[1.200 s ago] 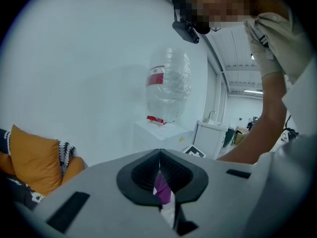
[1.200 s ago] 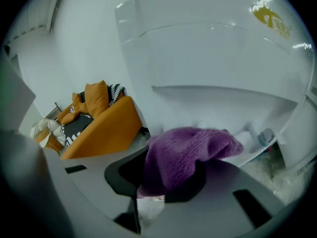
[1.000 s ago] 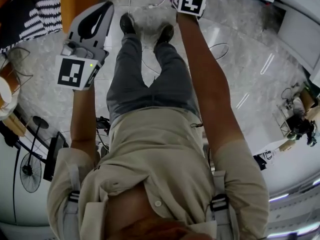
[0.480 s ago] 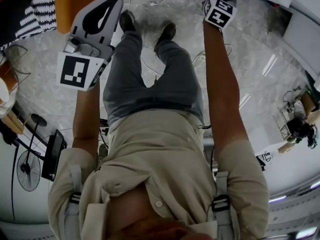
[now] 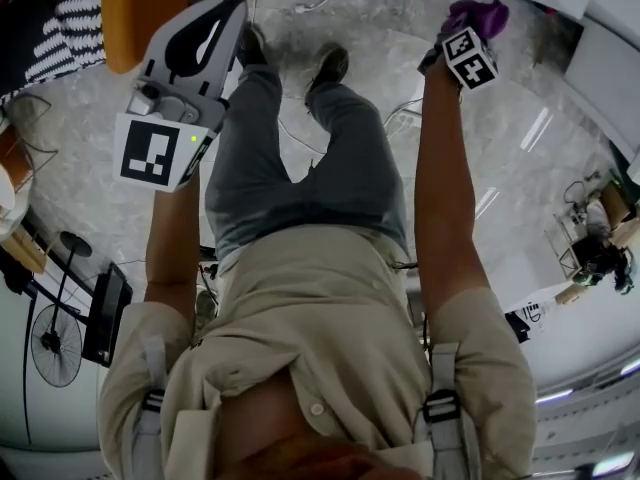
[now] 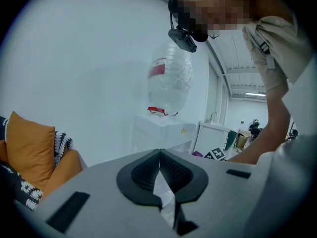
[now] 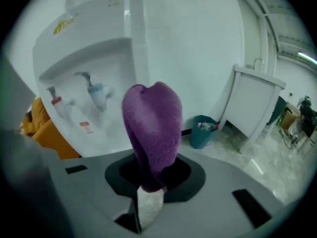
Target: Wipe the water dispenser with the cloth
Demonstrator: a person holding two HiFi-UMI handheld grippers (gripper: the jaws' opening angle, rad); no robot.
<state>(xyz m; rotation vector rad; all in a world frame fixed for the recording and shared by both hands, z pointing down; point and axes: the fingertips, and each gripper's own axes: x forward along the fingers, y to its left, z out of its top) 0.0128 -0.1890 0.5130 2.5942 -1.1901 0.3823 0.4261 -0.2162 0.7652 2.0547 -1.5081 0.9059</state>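
The right hand-held gripper [image 7: 148, 175] is clamped on a purple cloth [image 7: 152, 125], which stands folded up out of its jaws. The left hand-held gripper [image 6: 159, 165] has its jaws pressed together with nothing between them. Just beyond the cloth stands the white water dispenser [image 7: 94, 68], seemingly not yet touched. A teal bin [image 7: 201, 131] sits farther back.

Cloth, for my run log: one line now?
right gripper: shut on purple cloth | left gripper: shut, empty | water dispenser: ahead
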